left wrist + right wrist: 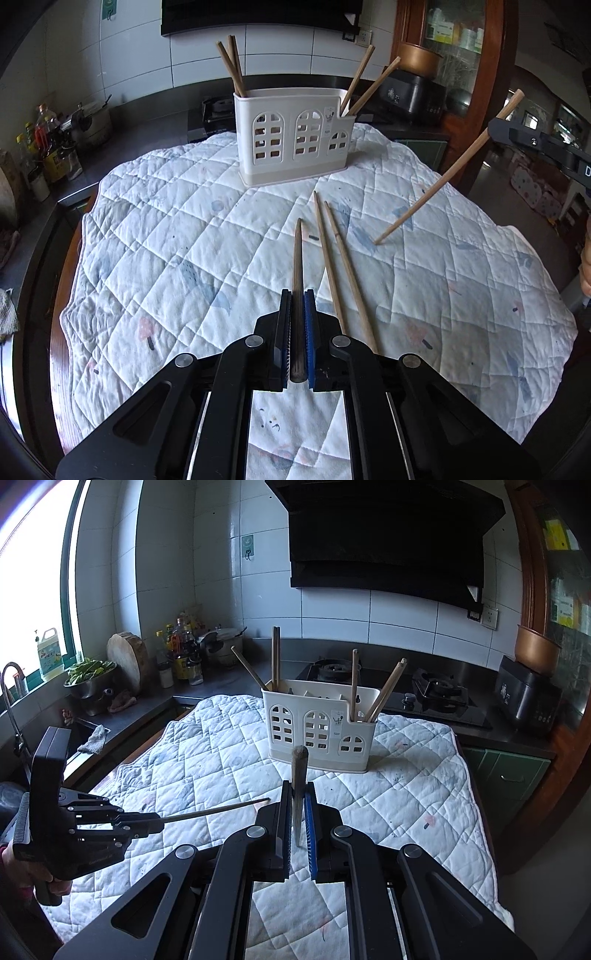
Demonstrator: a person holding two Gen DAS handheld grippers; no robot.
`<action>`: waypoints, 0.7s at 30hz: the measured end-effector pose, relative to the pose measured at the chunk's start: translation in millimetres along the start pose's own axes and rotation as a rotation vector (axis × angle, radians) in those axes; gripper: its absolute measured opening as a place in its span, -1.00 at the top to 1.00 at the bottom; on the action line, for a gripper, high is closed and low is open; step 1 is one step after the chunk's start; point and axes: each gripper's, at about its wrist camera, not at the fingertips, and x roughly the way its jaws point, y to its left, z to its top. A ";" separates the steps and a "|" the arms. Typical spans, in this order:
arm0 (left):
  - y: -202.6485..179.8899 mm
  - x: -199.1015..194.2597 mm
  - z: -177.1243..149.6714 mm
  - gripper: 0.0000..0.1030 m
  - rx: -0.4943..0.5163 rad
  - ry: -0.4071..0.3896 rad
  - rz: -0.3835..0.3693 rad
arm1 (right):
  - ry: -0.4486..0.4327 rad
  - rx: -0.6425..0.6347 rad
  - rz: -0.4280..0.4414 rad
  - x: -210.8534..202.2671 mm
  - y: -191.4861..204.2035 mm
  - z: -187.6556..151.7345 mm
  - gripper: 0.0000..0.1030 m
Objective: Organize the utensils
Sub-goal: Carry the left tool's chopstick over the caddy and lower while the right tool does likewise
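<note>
Chopsticks: left gripper [297,332] is clamped on one [297,258] pointing at the white holder [295,147], right gripper [298,812] is clamped on another [298,775], two loose [340,266] lie on the quilted cloth [184,240]; each should tip near-upright above a compartment before letting go.

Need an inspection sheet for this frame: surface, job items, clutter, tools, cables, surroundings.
Surface: white quilted cloth covering the table, faintly stained.
Job's things: white plastic utensil caddy with arched cut-outs upright, chopsticks standing at both ends; two loose wooden chopsticks lying side by side on the cloth.
Clutter: nothing seen on the cloth.
Grippers: left tool shut on a dark wooden chopstick; right tool shut on a pale wooden chopstick.
Cables: nothing seen.
Surroundings: gas hob, black range hood, bottles, round chopping board.
</note>
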 end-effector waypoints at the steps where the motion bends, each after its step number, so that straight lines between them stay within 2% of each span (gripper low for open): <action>1: -0.3 0.2 3.8 0.88 0.002 -0.003 -0.001 | 0.000 -0.002 0.004 0.3 0.4 3.2 0.87; 8: -2.5 -1.4 37.5 0.89 0.020 -0.027 -0.005 | 0.000 -0.015 0.017 6.6 -7.1 40.9 0.87; 14: -6.2 -2.6 77.7 0.89 0.056 -0.040 0.002 | -0.042 -0.011 0.013 7.9 -19.5 99.6 0.87; 21: -9.4 -6.8 123.8 0.89 0.090 -0.088 0.019 | -0.082 -0.010 -0.070 17.5 -37.5 158.6 0.87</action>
